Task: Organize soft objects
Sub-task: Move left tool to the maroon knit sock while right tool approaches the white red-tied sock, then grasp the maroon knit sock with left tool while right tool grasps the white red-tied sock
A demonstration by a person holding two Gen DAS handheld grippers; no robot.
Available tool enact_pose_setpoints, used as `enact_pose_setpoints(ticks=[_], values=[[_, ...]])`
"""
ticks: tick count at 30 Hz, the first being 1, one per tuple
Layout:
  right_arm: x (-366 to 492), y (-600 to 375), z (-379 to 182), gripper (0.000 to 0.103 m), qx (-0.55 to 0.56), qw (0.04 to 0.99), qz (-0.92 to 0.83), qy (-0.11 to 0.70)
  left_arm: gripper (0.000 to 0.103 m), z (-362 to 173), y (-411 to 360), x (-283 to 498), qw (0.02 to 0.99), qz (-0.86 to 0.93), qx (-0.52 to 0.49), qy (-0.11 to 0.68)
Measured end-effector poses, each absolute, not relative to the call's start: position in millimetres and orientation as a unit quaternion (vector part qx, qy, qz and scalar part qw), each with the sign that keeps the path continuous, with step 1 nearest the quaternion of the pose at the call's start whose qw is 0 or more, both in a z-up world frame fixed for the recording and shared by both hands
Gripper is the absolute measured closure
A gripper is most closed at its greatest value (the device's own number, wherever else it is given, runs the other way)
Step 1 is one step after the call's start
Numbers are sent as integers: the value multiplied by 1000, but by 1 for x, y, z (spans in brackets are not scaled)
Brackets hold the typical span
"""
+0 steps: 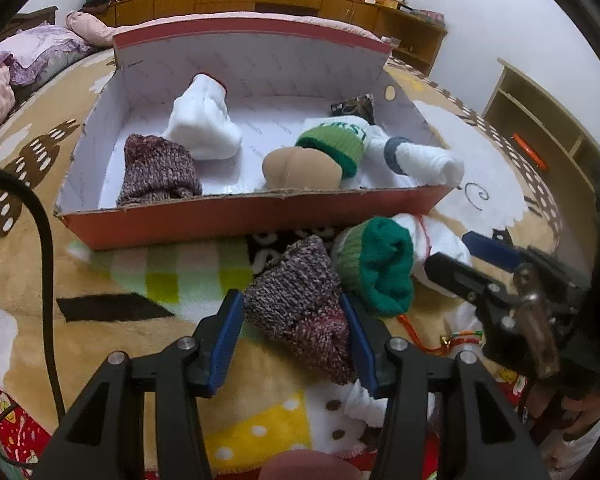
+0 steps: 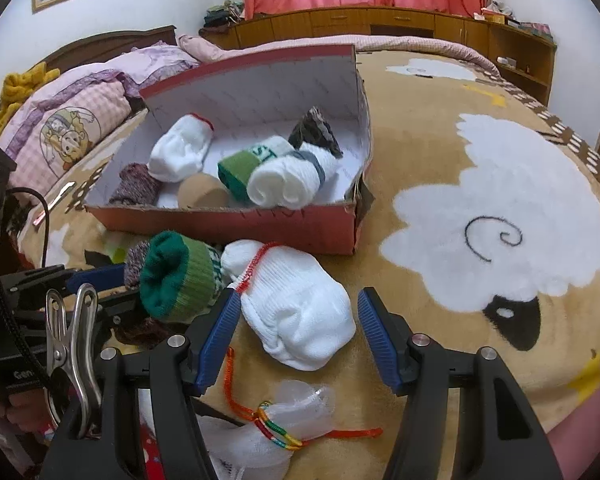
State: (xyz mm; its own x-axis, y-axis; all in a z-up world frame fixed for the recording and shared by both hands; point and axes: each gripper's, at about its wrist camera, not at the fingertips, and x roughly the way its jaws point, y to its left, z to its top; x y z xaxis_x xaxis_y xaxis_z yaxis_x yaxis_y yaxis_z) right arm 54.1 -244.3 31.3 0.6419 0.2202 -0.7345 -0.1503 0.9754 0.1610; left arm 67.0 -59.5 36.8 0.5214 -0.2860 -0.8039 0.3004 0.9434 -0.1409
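A red shoebox point(image 1: 236, 216) point(image 2: 260, 220) on the bed holds several rolled socks: white, maroon knit, tan, green-cuffed and grey-cuffed. In front of it lie a maroon knit sock roll point(image 1: 300, 312), a green sock roll point(image 1: 376, 268) point(image 2: 176, 276) and a white sock roll with a red thread point(image 2: 300, 308). My left gripper point(image 1: 294, 340) is open with its fingers on either side of the maroon roll. My right gripper point(image 2: 296, 340) is open around the white roll, left pad touching it. The right gripper also shows in the left wrist view point(image 1: 472, 260).
A white mesh bag point(image 2: 260, 432) with a coloured cord lies near my right gripper. The beige sheep blanket point(image 2: 500, 208) covers the bed. Pillows point(image 2: 68, 128) lie at the left. Wooden cabinets point(image 2: 380, 20) line the far wall. A black cable point(image 1: 44, 240) runs at the left.
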Motion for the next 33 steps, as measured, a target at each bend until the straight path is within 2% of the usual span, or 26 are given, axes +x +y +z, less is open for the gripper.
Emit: enact_pose_setpoints(ticks=[6, 13, 18, 23, 33], values=[[60, -245, 21, 41, 55, 898, 104, 424, 51, 35, -61, 68, 874, -170, 14, 455], [58, -244, 19, 63, 66, 897, 113, 422, 52, 34, -61, 68, 876, -171, 11, 451], [53, -242, 24, 72, 65, 901, 118, 413, 66, 35, -59, 67, 875, -178, 7, 449], [47, -240, 32, 73, 65, 906, 118, 402, 73, 40, -56, 64, 876, -183, 3, 445], [36, -239, 49, 73, 64, 913, 116, 386, 76, 55, -48, 51, 879, -197, -10, 435]])
